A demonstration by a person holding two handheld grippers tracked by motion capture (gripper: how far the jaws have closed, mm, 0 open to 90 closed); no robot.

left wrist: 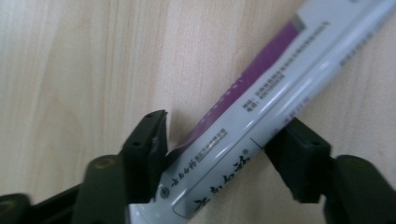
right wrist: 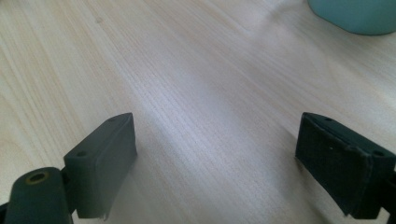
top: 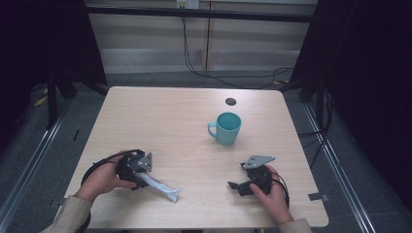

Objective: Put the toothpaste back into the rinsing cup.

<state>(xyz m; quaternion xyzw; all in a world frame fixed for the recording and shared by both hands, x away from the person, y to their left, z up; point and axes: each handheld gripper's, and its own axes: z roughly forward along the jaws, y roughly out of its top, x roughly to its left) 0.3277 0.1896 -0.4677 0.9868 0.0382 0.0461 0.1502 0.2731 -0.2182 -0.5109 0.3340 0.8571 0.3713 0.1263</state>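
Left gripper (left wrist: 219, 135) clamped across my white-and-purple tube (left wrist: 261, 93), near its cap end. The tube lies flat on the bench (top: 160, 111), long axis running right and toward the near edge. Right gripper (right wrist: 215, 158) wide open, empty. Teal mug (top: 227, 127) well apart; open room between.

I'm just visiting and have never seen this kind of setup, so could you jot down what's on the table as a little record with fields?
surface: wooden table
left hand-held gripper: jaws closed on a tube
tube: white with a purple stripe and printed text, lying on the table, pointing away from the gripper towards the right
right hand-held gripper: jaws wide apart, nothing between them, low over bare wood
cup: teal mug, upright, handle to the left, standing apart beyond the right gripper
small dark disc: on the table behind the cup
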